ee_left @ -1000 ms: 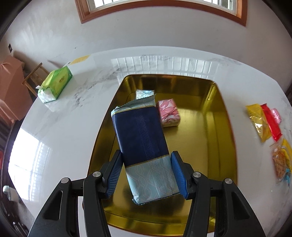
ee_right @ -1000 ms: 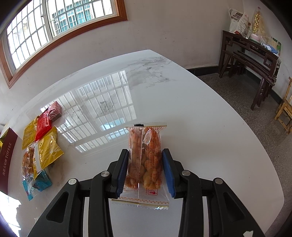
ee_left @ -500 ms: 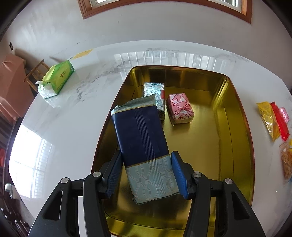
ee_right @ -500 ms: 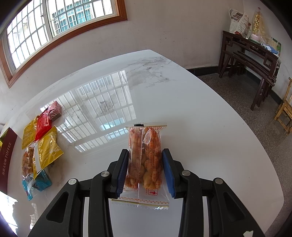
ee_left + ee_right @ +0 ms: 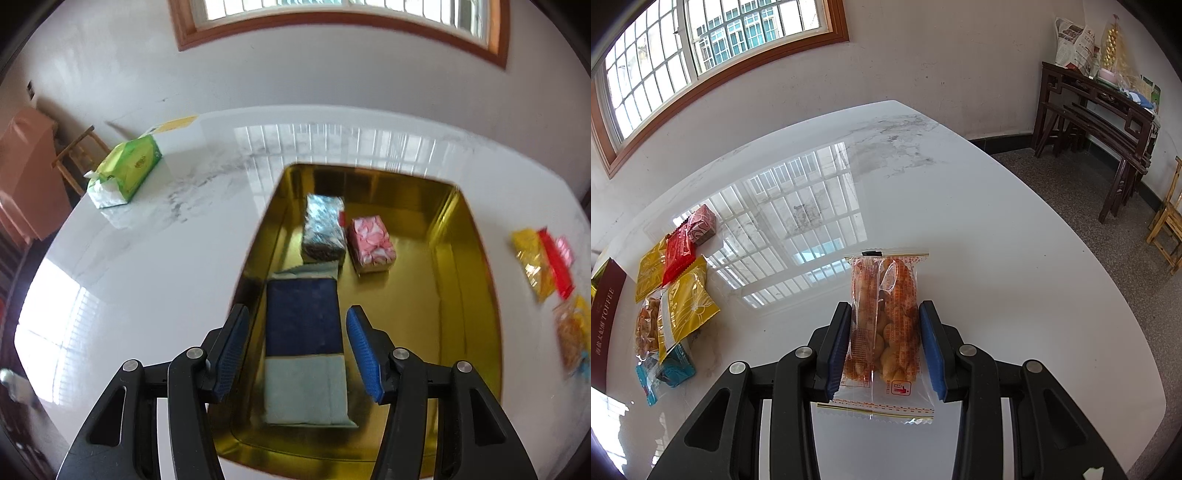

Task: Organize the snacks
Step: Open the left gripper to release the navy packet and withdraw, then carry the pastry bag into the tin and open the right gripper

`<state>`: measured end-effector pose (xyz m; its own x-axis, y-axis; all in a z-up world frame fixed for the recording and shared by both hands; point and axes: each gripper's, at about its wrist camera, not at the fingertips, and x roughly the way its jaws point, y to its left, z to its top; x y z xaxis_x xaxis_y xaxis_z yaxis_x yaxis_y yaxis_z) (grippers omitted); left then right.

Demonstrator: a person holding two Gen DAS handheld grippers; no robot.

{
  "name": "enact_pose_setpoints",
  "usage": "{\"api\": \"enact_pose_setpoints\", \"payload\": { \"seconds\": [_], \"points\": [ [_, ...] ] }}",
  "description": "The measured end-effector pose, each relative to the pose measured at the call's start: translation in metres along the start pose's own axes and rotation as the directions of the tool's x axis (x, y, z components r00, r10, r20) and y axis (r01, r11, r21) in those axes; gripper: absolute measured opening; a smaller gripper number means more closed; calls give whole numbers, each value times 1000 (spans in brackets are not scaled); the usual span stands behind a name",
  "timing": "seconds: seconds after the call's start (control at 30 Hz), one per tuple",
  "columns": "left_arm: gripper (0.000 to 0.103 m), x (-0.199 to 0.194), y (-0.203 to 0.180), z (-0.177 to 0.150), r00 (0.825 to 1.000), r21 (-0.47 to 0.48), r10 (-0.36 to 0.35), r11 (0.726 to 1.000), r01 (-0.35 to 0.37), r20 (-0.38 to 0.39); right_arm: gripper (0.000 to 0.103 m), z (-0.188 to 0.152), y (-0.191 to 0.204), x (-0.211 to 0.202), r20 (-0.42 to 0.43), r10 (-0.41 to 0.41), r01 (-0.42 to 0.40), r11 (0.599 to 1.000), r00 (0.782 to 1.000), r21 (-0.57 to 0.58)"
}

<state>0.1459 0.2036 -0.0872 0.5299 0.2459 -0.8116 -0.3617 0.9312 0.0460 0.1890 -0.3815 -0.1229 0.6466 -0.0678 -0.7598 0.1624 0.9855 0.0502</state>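
Tray (image 5: 465, 266): we count three packs in the gold tray now — a silver one (image 5: 323, 229), a pink one (image 5: 373, 245), and the blue pack (image 5: 304, 347) lying flat behind the silver one.
Left tool (image 5: 295, 350): our pads (image 5: 231, 350) stand spread on either side of the blue pack, a gap showing on each side; we judge it released, resting on the tray floor.
Right tool (image 5: 884, 341): pinching a clear packet of fried twists (image 5: 884, 317) above the white surface (image 5: 979, 229), well away from the tray.
Left to do: loose snacks (image 5: 672, 284) lie in a cluster on the surface — yellow, red, pink, teal wrappers.
Progress: we judge it under halfway.
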Motion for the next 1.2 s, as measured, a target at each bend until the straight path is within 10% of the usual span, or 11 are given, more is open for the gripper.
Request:
{"api": "enact_pose_setpoints", "payload": {
  "seconds": [0.33,0.83,1.0,1.2],
  "points": [
    [56,-55,69,-38,960,-249,126,966,-63,248,34,-1,-2,-1,5,15,-15,1000,1000,18],
    [56,5,164,-71,990,-436,98,899,-46,98,34,-19,57,-43,22,200,-198,979,980,-49],
    [56,18,160,-69,994,-428,77,903,-38,73,34,-7,140,-76,22,338,-328,924,941,-197],
    [59,22,166,-68,993,-480,53,877,4,106,34,-2,265,-94,-82,550,-547,780,831,-304]
  ]
}}
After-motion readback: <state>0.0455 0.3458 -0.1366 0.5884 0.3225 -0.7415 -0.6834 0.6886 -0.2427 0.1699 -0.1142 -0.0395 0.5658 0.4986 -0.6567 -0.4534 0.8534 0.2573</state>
